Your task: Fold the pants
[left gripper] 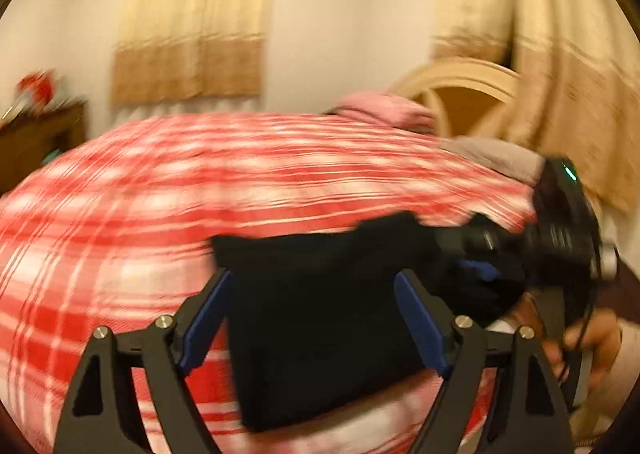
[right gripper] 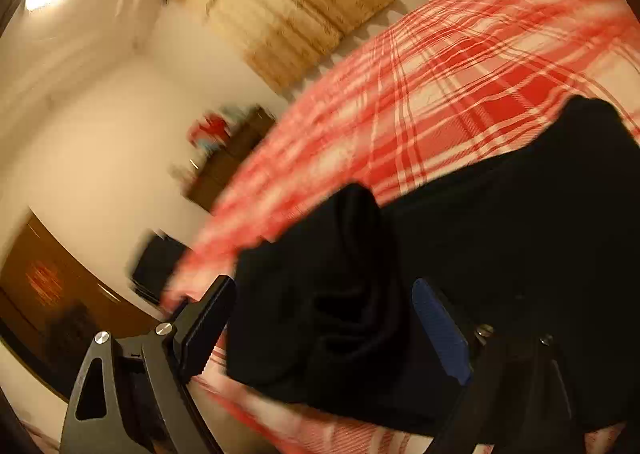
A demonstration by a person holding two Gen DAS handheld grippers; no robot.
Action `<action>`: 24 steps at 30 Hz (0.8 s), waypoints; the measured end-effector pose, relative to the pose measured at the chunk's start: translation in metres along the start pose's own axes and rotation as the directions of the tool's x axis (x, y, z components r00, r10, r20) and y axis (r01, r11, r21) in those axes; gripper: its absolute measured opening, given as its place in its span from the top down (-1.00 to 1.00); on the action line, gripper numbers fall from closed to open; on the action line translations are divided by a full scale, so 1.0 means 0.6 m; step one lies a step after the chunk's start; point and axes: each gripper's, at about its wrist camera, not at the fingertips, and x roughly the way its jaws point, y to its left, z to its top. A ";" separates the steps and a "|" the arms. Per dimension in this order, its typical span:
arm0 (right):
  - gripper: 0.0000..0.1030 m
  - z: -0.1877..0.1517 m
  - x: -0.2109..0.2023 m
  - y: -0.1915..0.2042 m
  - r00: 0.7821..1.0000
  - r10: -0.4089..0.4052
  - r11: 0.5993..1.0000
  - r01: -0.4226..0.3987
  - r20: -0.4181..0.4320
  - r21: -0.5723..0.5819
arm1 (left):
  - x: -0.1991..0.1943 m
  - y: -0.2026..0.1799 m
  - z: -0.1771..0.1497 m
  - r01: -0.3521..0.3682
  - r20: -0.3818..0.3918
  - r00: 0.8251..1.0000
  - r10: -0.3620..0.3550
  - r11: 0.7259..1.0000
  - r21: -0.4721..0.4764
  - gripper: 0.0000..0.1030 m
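Observation:
Black pants (left gripper: 320, 334) lie folded into a compact block on a red and white plaid bedspread (left gripper: 160, 193). My left gripper (left gripper: 314, 276) stands open over them, its blue pads wide apart on either side of the fabric. In the right wrist view the pants (right gripper: 500, 234) spread to the right, with a bunched fold rising in front. My right gripper (right gripper: 323, 284) is open too, and that bunched fold sits between its fingers. Both views are blurred, so I cannot tell whether any pad touches the cloth. The right gripper's black body (left gripper: 560, 234) shows at the pants' right end.
A pink pillow (left gripper: 384, 109) and a grey cloth (left gripper: 496, 155) lie at the far side of the bed by a cream headboard (left gripper: 460, 73). A dark wooden cabinet (left gripper: 40, 137) stands left of the bed. A person's hand (left gripper: 592, 342) is at the right edge.

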 end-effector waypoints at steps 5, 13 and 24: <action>-0.51 -0.023 0.027 0.042 0.991 -0.134 0.983 0.130 -0.020 -0.131 | -0.008 0.051 -0.015 -0.069 -0.021 0.998 0.067 0.992 -0.102 -0.65; 0.45 -0.014 0.024 0.035 0.980 -0.197 0.973 0.192 -0.028 -0.126 | -0.002 0.042 -0.026 -0.084 -0.041 0.996 0.081 0.993 -0.081 -0.65; 0.68 0.042 -0.118 0.078 0.954 -0.230 0.928 0.275 0.193 -0.252 | -0.011 0.054 -0.015 -0.115 -0.034 0.993 0.112 0.987 -0.109 -0.65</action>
